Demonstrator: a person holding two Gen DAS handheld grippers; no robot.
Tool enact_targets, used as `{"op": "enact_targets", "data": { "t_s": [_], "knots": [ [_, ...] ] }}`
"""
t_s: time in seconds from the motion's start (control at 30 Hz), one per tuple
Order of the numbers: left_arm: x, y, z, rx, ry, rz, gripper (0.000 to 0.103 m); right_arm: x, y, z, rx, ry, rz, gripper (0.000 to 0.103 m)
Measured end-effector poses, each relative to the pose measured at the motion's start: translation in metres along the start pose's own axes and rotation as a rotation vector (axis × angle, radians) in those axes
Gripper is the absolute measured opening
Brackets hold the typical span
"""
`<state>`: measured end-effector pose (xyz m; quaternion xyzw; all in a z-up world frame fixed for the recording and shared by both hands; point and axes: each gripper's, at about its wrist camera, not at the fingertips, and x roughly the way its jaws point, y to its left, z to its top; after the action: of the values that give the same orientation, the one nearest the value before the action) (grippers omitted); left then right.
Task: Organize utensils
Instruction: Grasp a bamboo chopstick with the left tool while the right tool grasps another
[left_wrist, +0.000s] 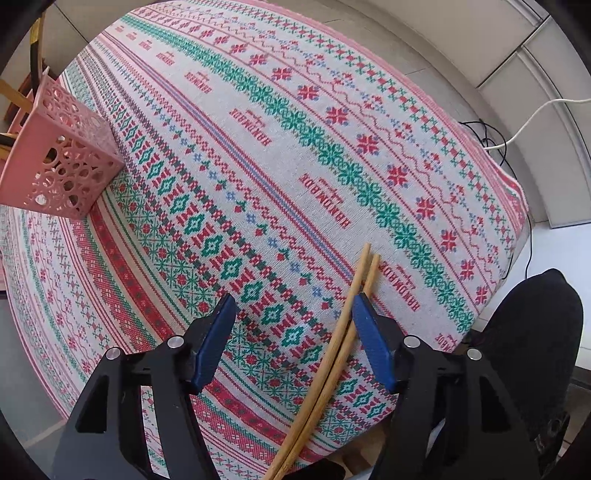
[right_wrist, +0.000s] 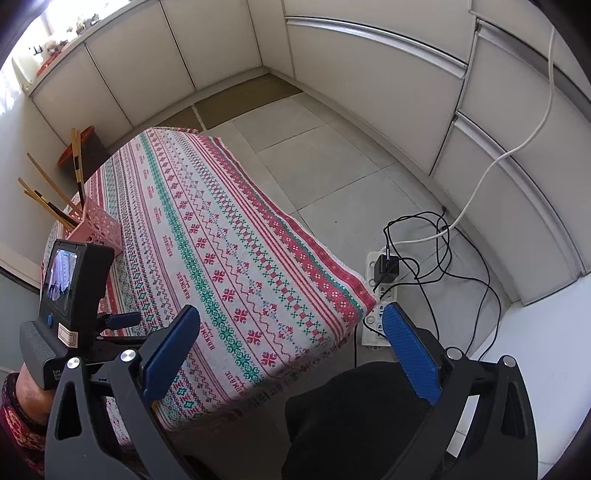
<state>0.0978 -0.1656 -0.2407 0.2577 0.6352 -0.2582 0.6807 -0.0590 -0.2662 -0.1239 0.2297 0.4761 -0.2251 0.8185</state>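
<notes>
Pick-up step. Left gripper (left_wrist: 291, 314) spread wide over bamboo chopsticks (left_wrist: 345, 332) lying at near table edge, touching right pad. Right gripper (right_wrist: 291, 339) spread, empty. Next, probably: centre, clamp pair, carry to pink basket (left_wrist: 62, 155) at far-left edge.

Left wrist close over tablecloth (left_wrist: 258, 166); right wrist higher, sharing it.
</notes>
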Motion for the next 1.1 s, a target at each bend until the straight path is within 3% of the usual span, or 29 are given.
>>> {"op": "enact_targets", "data": {
  "t_s": [0.17,0.23,0.37,0.47,0.57,0.73,0.8,1.03,1.1],
  "knots": [
    [0.012,0.001,-0.003,0.017,0.005,0.018,0.061,0.001,-0.001,-0.001,0.002,0.006,-0.008,0.096],
    [0.014,0.002,-0.005,0.031,-0.003,0.013,0.052,0.002,0.001,-0.001,0.002,0.013,-0.007,0.096],
    [0.013,0.004,-0.006,0.057,-0.02,0.026,0.021,0.008,0.006,-0.002,0.01,0.033,-0.006,0.096],
    [0.009,0.019,-0.009,0.041,-0.051,-0.006,0.006,0.017,0.014,-0.003,0.024,0.06,-0.001,0.096],
    [0.007,0.037,-0.013,0.026,-0.08,-0.041,0.005,0.032,0.029,-0.006,0.028,0.111,0.006,0.096],
    [-0.008,0.053,-0.026,0.002,-0.122,-0.001,0.005,0.064,0.063,-0.016,0.026,0.207,0.021,0.09],
    [-0.021,0.062,-0.032,-0.021,-0.157,-0.005,0.005,0.081,0.08,-0.021,0.006,0.258,0.016,0.077],
    [-0.064,0.097,-0.059,-0.108,-0.266,0.021,0.005,0.129,0.12,-0.034,0.031,0.385,-0.021,0.051],
    [-0.073,0.106,-0.067,-0.132,-0.289,0.027,0.005,0.129,0.127,-0.035,0.039,0.347,-0.051,0.047]
  ]
}}
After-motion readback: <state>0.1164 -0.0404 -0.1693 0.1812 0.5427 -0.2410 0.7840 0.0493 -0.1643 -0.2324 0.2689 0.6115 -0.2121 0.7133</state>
